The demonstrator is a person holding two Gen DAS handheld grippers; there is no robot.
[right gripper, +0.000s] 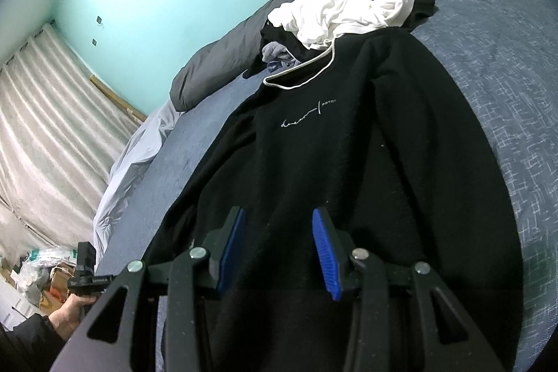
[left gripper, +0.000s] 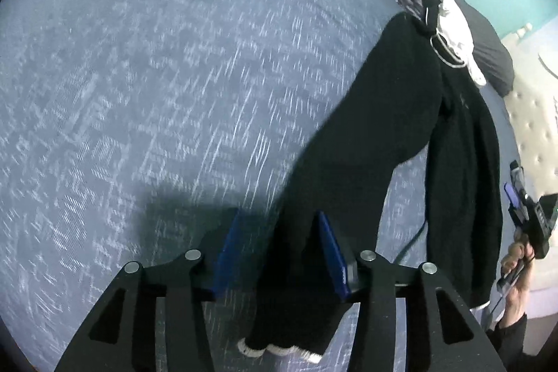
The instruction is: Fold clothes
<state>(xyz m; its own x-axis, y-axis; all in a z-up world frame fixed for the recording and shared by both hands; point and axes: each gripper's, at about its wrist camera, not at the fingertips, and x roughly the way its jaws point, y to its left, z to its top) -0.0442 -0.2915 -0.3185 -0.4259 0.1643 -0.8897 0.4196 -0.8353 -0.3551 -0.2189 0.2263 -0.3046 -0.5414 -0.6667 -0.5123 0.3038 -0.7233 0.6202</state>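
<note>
Under my left gripper [left gripper: 279, 253] the black sweater [left gripper: 383, 135] sleeve [left gripper: 300, 267] ran lengthwise between its spread jaws, unpinched; right gripper [right gripper: 275, 253] hung apart-jawed over the hem

Dim bluish light, motion-blurred bedspread [left gripper: 174, 93], dark fisheye vignette at corners.

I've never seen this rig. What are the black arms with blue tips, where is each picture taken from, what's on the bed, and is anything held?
No robot: a person holds a two-finger gripper in each hand, each with a camera looking along its blue-padded fingers. One view is from the left gripper, the other from the right gripper. A black sweater lies on the blue bed cover, a pile of clothes beyond its collar. The left jaws stand open around one sleeve; the right ones open above the sweater's body. Nothing is gripped.
</note>
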